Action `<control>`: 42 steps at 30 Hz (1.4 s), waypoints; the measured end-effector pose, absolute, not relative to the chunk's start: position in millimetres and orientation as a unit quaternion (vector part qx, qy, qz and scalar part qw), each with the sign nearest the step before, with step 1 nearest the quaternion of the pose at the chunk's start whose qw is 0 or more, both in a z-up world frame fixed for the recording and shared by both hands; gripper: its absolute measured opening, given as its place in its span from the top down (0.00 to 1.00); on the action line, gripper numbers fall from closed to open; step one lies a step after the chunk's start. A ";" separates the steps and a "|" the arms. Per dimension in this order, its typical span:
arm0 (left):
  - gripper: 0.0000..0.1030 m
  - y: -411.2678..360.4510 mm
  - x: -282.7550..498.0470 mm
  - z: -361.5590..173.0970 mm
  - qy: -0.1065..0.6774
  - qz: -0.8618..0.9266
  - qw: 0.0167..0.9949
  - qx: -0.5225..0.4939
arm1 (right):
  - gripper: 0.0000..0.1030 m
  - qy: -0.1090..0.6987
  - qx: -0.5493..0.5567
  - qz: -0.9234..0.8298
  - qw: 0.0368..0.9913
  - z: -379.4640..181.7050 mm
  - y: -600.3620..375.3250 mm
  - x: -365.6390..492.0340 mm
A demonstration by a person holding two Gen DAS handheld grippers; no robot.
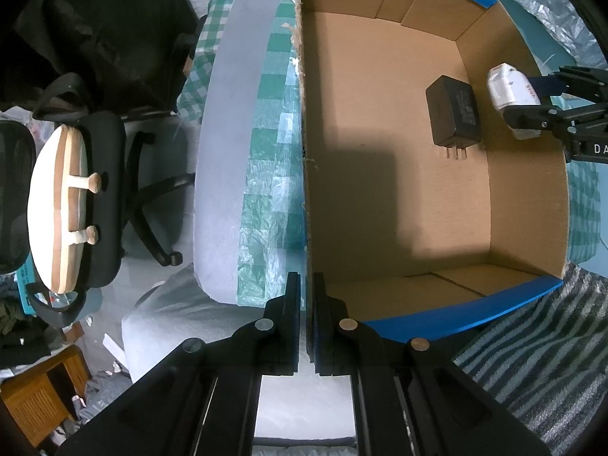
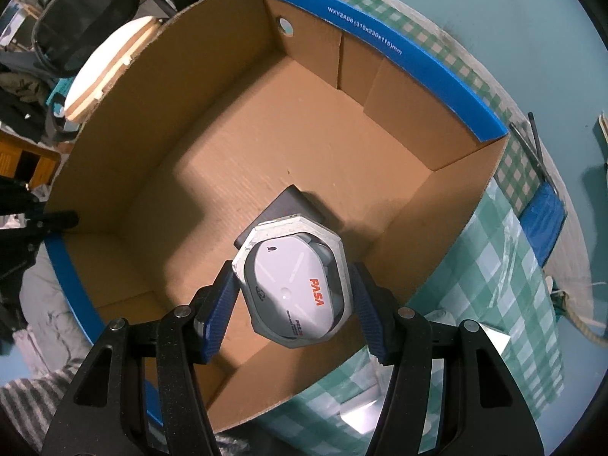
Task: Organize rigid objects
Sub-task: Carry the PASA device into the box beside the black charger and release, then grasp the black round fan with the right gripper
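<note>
1. An open cardboard box [image 2: 235,144] with blue-trimmed rims sits on a counter [image 2: 505,277] covered in green-checked cloth; in the left wrist view one long wall runs close along the counter's edge.
2. The left hand-held gripper [image 1: 306,296] points down at that wall, its two jaws clamped on the cardboard rim, one pad inside the box and one outside.
3. The right hand-held gripper [image 2: 292,296] grips a white octagonal device [image 2: 294,288] marked "PASA" in orange between its blue pads. The smaller print on the device is too fine to read.
4. The device hangs over the inside of the box, near the long wall opposite the left hand-held gripper; whether it touches the floor of the box cannot be told.
5. A black power adapter [image 1: 454,110] lies on the box floor close to that same wall, prongs showing. In the right wrist view the device hides most of it.
6. Beyond the counter's edge stands a black office chair [image 1: 106,174] bearing a round white-and-wood thing [image 1: 57,205], which I cannot identify.
</note>
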State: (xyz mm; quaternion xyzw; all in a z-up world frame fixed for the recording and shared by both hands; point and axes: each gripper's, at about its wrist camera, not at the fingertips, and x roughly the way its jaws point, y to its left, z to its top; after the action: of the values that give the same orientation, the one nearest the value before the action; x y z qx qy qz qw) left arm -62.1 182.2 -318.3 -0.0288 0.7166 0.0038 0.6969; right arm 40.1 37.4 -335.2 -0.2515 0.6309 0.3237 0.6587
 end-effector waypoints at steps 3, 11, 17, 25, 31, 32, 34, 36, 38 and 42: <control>0.95 183.0 -62.2 -319.8 0.718 0.005 0.695 -0.029 | 0.43 0.627 -0.241 0.322 0.667 -332.5 37.5 42.1; 0.95 180.5 -59.4 -319.4 0.719 0.003 0.695 -0.027 | 0.43 0.625 -0.233 0.325 0.671 -328.0 34.8 46.2; 0.95 180.3 -57.6 -320.0 0.719 0.002 0.694 -0.026 | 0.41 0.614 -0.224 0.320 0.686 -313.3 29.0 46.4; 0.95 181.2 -57.0 -320.1 0.721 0.003 0.693 -0.026 | 0.31 0.596 -0.195 0.290 0.723 -280.0 -16.9 58.8; 0.95 179.6 -56.4 -319.6 0.722 0.003 0.692 -0.025 | 0.31 0.616 -0.177 0.232 0.732 -286.0 -82.5 77.8; 0.95 179.2 -56.3 -319.6 0.722 0.002 0.691 -0.024 | 0.31 0.622 -0.171 0.220 0.731 -289.7 -96.5 81.8; 0.95 179.3 -56.2 -320.1 0.723 0.003 0.691 -0.023 | 0.31 0.632 -0.160 0.201 0.731 -297.0 -121.0 87.1; 0.95 179.5 -56.1 -319.9 0.722 0.005 0.691 -0.023 | 0.31 0.645 -0.157 0.175 0.728 -307.9 -147.8 91.9; 0.95 179.4 -56.6 -318.9 0.722 0.006 0.692 -0.024 | 0.31 0.653 -0.150 0.156 0.726 -317.0 -170.3 93.4; 0.95 178.4 -57.8 -317.9 0.722 0.008 0.692 -0.025 | 0.31 0.677 -0.127 0.129 0.714 -339.6 -211.2 96.0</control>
State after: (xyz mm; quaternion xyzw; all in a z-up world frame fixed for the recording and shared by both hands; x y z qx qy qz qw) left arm -57.8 178.4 -317.9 -0.0248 0.7219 0.0076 0.6915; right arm 96.0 -211.2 -339.6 -0.1273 0.6767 0.1288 0.7136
